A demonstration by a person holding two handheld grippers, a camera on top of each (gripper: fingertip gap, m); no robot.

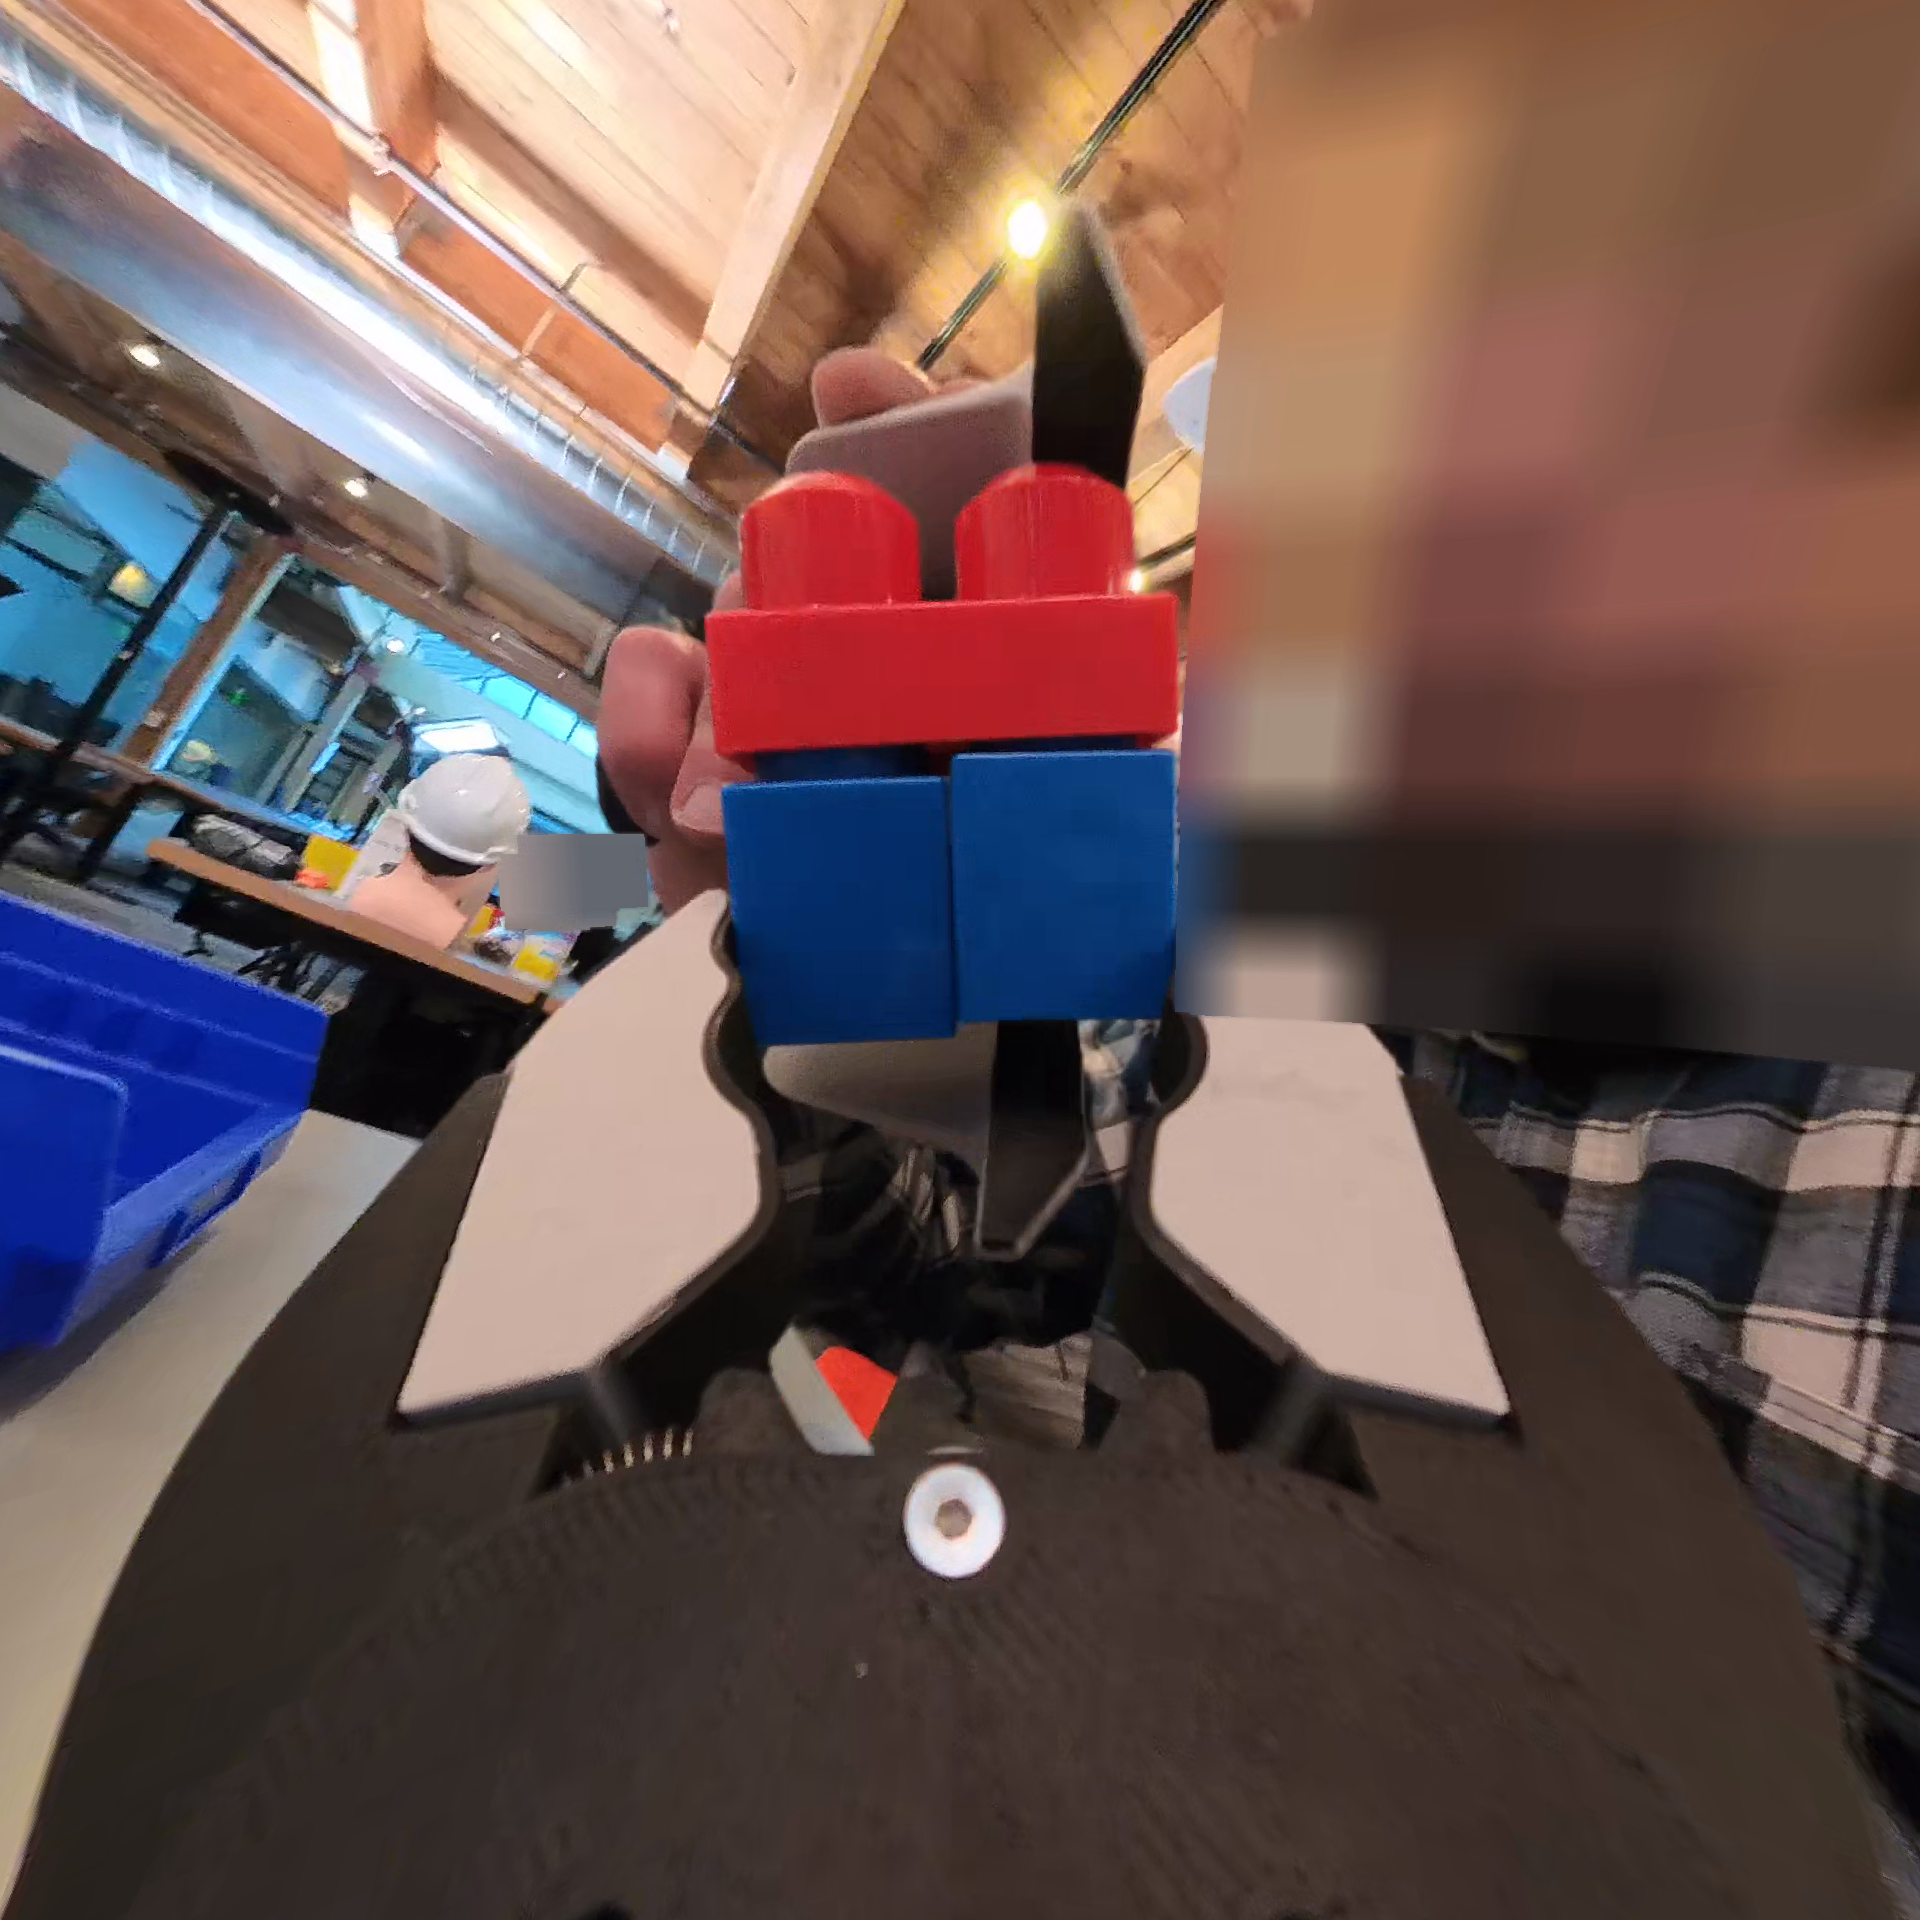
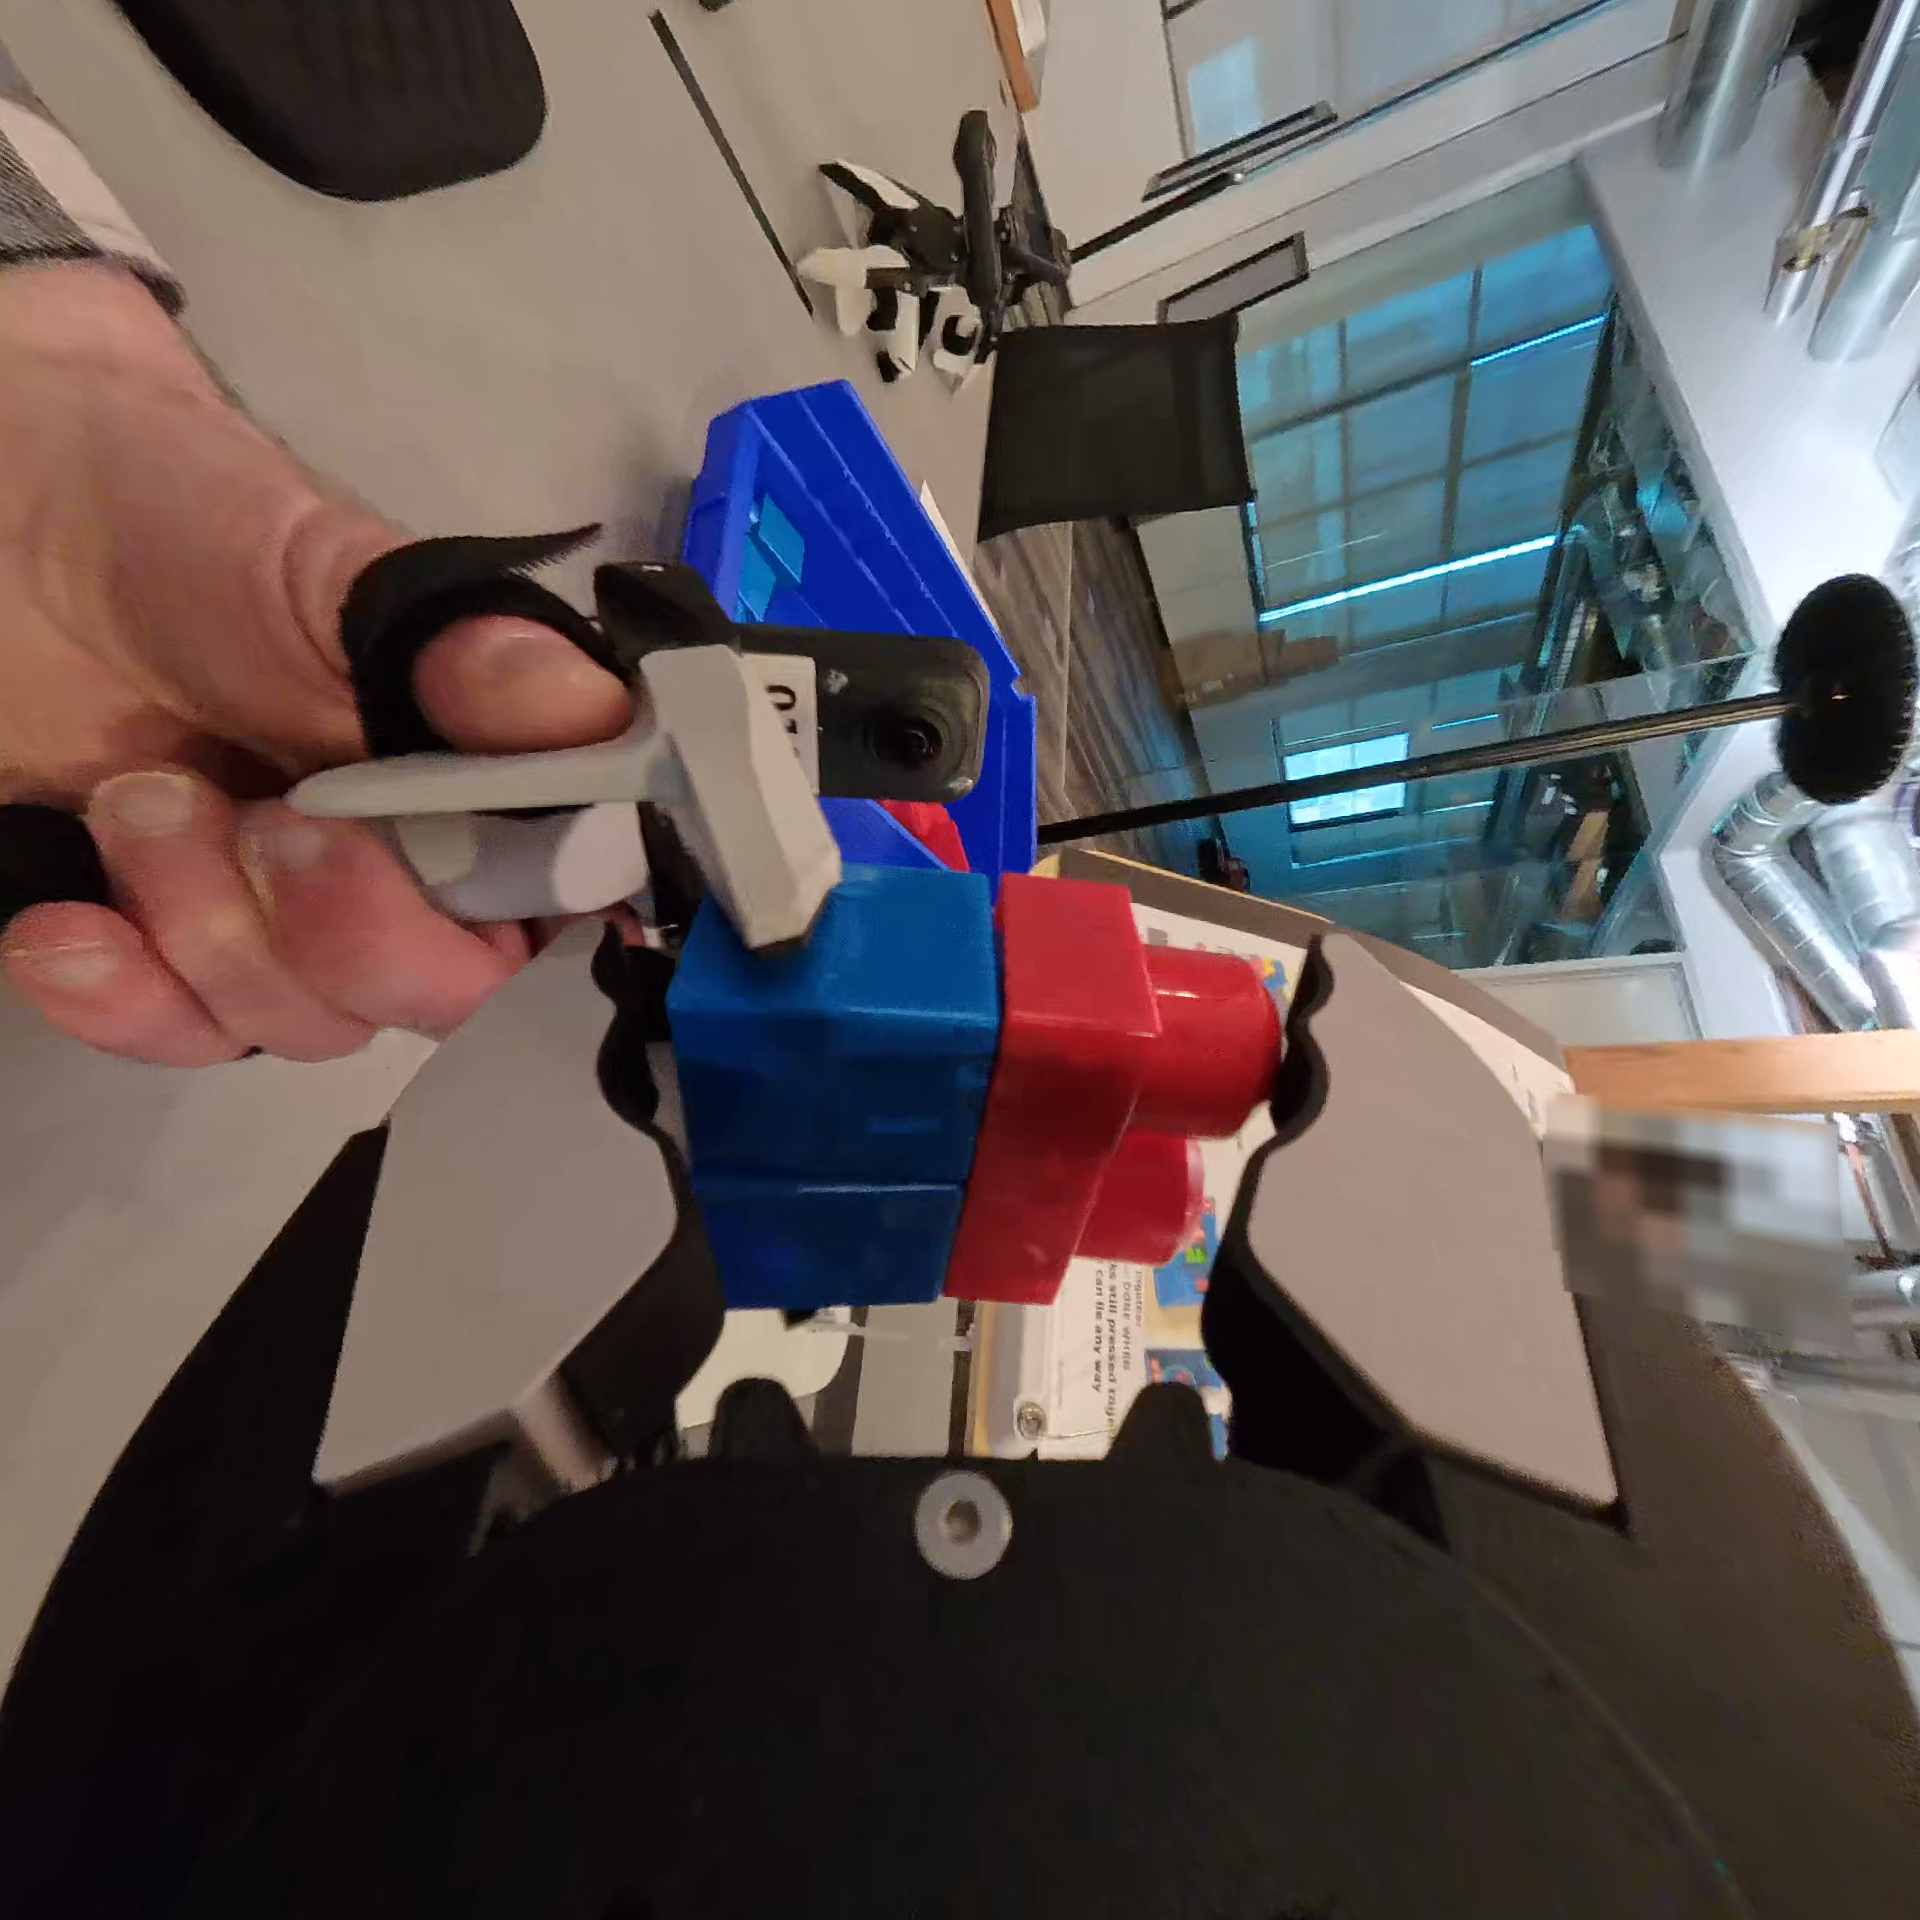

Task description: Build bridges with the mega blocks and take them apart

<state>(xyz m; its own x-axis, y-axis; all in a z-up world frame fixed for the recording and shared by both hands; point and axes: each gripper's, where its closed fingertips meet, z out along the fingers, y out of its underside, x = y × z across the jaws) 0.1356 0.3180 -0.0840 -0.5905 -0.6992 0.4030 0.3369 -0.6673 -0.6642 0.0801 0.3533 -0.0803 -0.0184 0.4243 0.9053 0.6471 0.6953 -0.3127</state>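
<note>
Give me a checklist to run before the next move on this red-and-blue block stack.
1. Left gripper clamped on the blue blocks: ok; one pad is seen against them, the other is hidden.
2. Right gripper spans the stack end to end, from blue bases to red stud: ok.
3. Red block fully seated: not ok; blue studs show beneath it.
4. Blue blocks level with each other: not ok; the tops are stepped.
5. Blue bin clear of the stack: ok.

Glossy, seemingly plastic red block [image 2: 1091,1081]
</note>
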